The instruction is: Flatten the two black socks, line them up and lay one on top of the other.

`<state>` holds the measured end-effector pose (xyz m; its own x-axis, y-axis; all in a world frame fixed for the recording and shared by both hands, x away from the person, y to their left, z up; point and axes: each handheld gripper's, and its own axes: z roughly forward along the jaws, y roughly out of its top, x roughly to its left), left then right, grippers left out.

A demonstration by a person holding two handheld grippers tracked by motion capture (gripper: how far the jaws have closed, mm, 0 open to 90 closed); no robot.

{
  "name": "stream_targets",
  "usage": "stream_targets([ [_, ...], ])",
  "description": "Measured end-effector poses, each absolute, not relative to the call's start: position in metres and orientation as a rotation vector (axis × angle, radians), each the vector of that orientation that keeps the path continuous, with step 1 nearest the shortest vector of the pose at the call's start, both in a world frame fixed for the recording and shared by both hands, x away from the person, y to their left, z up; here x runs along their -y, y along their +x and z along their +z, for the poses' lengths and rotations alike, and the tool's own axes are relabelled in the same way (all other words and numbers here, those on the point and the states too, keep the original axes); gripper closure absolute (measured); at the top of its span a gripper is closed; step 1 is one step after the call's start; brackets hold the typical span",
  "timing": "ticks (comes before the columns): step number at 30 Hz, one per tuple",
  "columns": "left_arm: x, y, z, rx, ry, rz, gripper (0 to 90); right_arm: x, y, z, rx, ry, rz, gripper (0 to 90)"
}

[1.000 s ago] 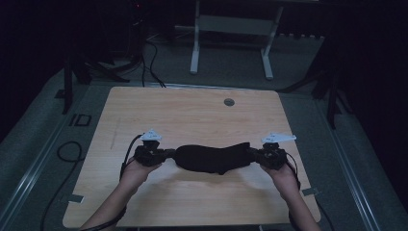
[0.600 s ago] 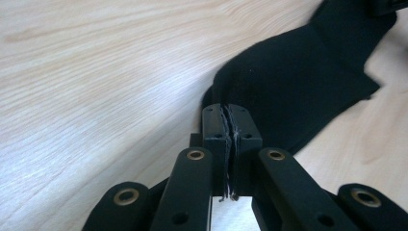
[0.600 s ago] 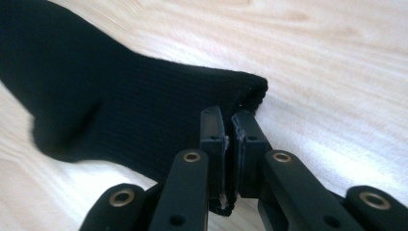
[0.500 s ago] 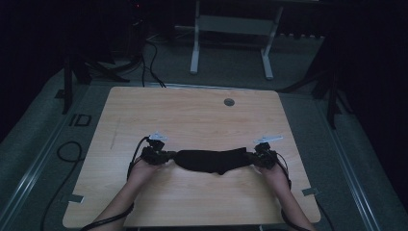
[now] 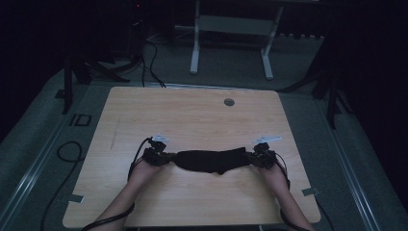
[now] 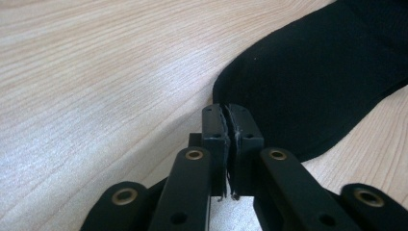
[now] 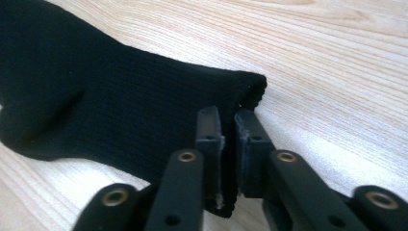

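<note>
Forearms come in from the bottom edge of the high view, cut off at the frame, one gripper in each hand. Left gripper (image 5: 166, 158) pinches the left end of a black sock (image 5: 211, 160); in the left gripper view its jaws sit nearly together with the thin fabric edge of the sock (image 6: 317, 82) clamped between the pads. Right gripper (image 5: 254, 159) holds the other end, the ribbed cuff; in the right gripper view the jaws have just been opening slightly, a narrow gap shows between them, and the cuff edge of the sock (image 7: 106, 110) runs down through that gap, still touching the pads.

Sock lies flat on the table (image 5: 192, 120), stretched sideways between the two grippers, near the person's edge. One sock, two grippers, two hands.

No containers on the table. A small round grey grommet (image 5: 229, 102) sits in the tabletop toward the far edge, well apart from the sock. Beyond the table: a white metal frame (image 5: 231, 43) on the floor and black cables (image 5: 149, 57); the rest of the room is too dark to make out.
</note>
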<state>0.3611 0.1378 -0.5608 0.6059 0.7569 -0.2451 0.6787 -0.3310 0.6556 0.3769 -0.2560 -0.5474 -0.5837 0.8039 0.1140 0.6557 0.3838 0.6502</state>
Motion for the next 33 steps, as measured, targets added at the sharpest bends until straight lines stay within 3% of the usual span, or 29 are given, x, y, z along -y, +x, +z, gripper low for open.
stream_targets([
  [5, -0.143, 0.355, -0.552, -1.160, 2.024, 0.217, 51.7, 0.260, 0.376, -0.541, -2.419, 1.294, 1.048, 55.8],
  [8, -0.145, 0.350, -0.545, -1.110, 2.008, 0.207, 37.8, 0.261, 0.374, -0.534, -2.433, 1.258, 1.061, 43.4],
  [9, -0.146, 0.347, -0.542, -1.094, 2.000, 0.209, 29.1, 0.262, 0.374, -0.530, -2.431, 1.237, 1.076, 36.9],
  [10, -0.146, 0.345, -0.540, -1.083, 1.996, 0.209, 29.1, 0.262, 0.374, -0.530, -2.431, 1.237, 1.076, 36.9],
  [13, -0.147, 0.339, -0.538, -1.057, 1.988, 0.212, 15.2, 0.262, 0.372, -0.523, -2.411, 1.208, 1.091, 28.5],
  [17, -0.149, 0.331, -0.539, -1.026, 1.986, 0.238, 8.4, 0.263, 0.370, -0.517, -2.408, 1.164, 1.149, 14.5],
  [25, -0.161, 0.325, -0.547, -1.026, 1.952, 0.346, 4.4, 0.268, 0.367, -0.521, -2.359, 1.114, 1.162, 13.0],
  [33, -0.178, 0.319, -0.553, -1.071, 1.914, 0.374, 4.5, 0.283, 0.359, -0.522, -2.331, 1.114, 1.142, 13.0],
])
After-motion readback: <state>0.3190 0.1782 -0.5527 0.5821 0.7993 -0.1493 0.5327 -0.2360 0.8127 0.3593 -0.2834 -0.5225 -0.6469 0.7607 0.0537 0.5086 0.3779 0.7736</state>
